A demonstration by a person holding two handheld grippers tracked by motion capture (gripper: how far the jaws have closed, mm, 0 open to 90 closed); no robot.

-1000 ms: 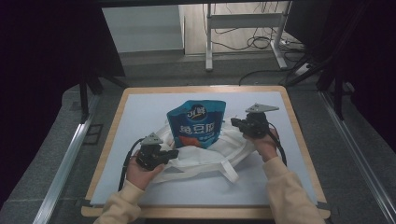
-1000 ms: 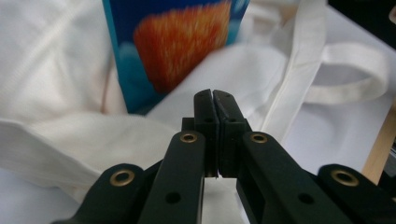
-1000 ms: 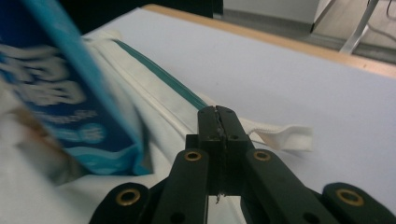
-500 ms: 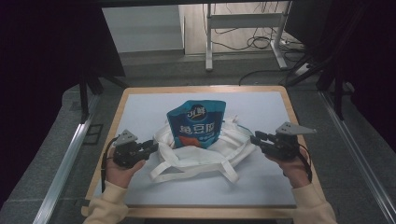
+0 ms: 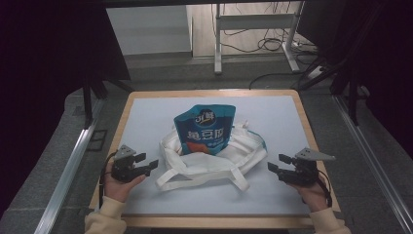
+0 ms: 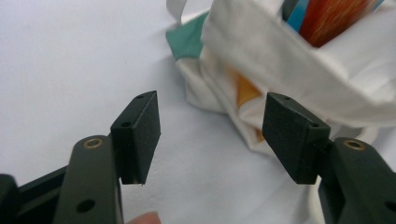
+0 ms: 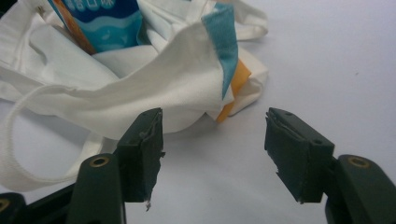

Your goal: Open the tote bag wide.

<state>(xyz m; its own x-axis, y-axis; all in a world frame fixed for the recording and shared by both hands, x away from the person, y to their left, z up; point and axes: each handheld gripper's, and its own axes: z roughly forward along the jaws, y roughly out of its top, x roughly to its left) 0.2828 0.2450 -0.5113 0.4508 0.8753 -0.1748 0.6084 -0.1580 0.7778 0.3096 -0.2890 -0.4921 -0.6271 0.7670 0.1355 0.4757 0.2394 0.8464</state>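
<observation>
bag (image 5: pixel 214 161) lies between grippers, long axis left-right | left gripper (image 5: pixel 152 165) nearer, jaws just opening, wide, empty | right gripper (image 5: pixel 276 163) same, farther off

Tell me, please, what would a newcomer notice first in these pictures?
First the blue pouch, standing in a crumpled white bag at the middle of the table. Next the two black claws, the left claw and the right claw, one at each side of the bag. Their jaws have just been opening and hold nothing; both stand apart from the cloth.
</observation>
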